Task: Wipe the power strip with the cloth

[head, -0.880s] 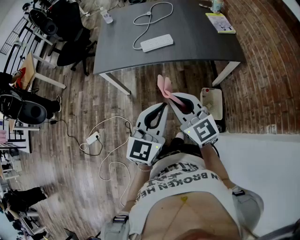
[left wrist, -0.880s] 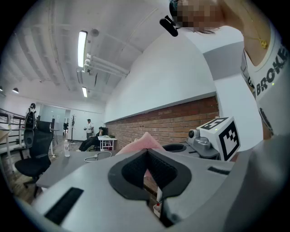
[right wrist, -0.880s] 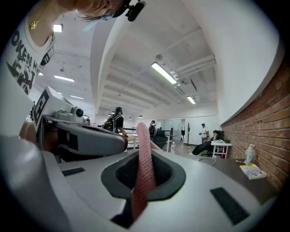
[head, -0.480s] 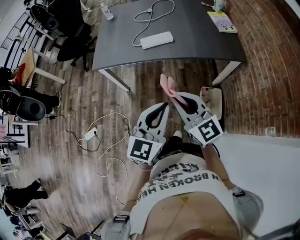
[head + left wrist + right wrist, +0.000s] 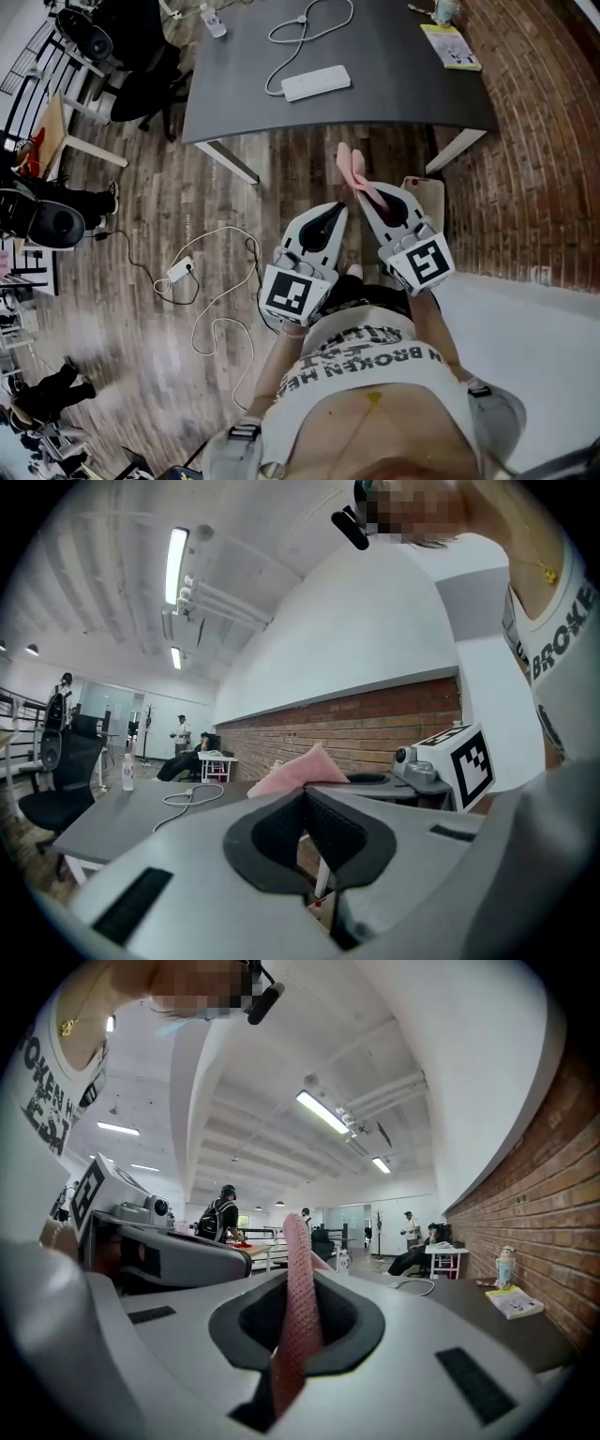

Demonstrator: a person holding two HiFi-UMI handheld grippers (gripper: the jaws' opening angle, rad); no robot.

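Ahead on the dark table [image 5: 412,84], only the head view shows the white power strip [image 5: 316,82], well apart from both my grippers. My right gripper [image 5: 364,190] pinches the pink cloth [image 5: 352,164] (it stands up between the jaws). My left gripper [image 5: 336,210] has its jaws together on nothing. Both gripper views see the tabletop edge-on, and I cannot make out the strip there.

head view: high, steeply down | gripper views: level, close, toward table [image 5: 403,84] | shared: table, cloth [image 5: 354,169]
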